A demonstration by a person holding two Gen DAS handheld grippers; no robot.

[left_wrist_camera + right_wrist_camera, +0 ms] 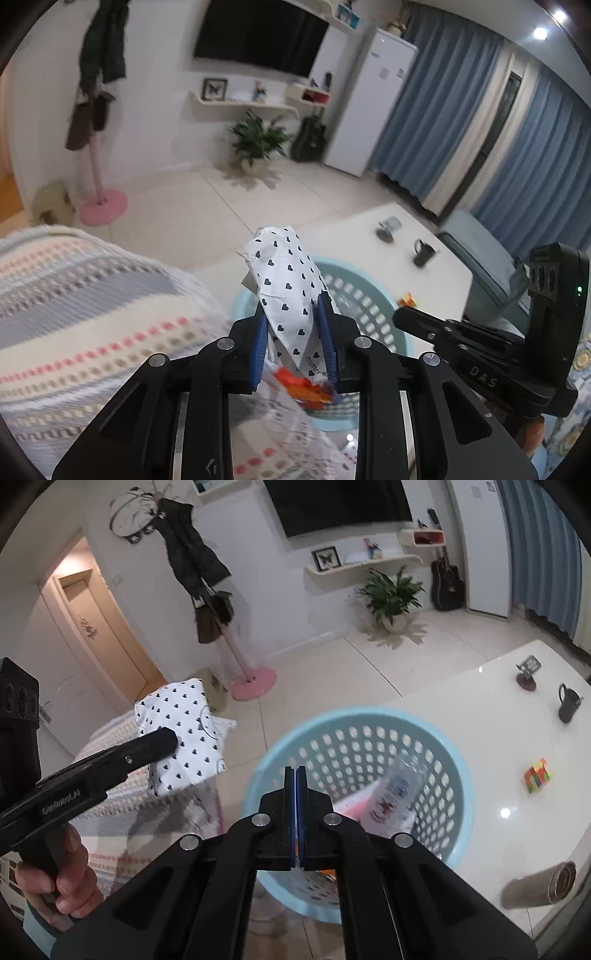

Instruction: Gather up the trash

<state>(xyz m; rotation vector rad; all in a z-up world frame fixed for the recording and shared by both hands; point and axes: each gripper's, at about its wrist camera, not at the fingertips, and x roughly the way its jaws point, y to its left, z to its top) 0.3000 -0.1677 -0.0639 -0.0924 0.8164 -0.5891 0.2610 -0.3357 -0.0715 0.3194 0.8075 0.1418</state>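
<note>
My left gripper (pixel 291 314) is shut on a white packet with black hearts (pixel 284 280), held up in the air to the left of a light blue perforated basket (pixel 369 306). The packet also shows in the right wrist view (pixel 184 734), left of the basket (pixel 354 716). The basket holds a clear plastic bottle (pixel 399 794) and pink and orange wrappers (pixel 303 387). My right gripper (pixel 295 779) is shut and empty, its tips over the basket's near rim.
The basket stands at the edge of a white table (pixel 498 709) with a black mug (pixel 569 701), a colourful cube (pixel 537 775), a phone stand (pixel 528 672) and a lying metal flask (pixel 539 886). A striped blanket (pixel 74 314) lies at left.
</note>
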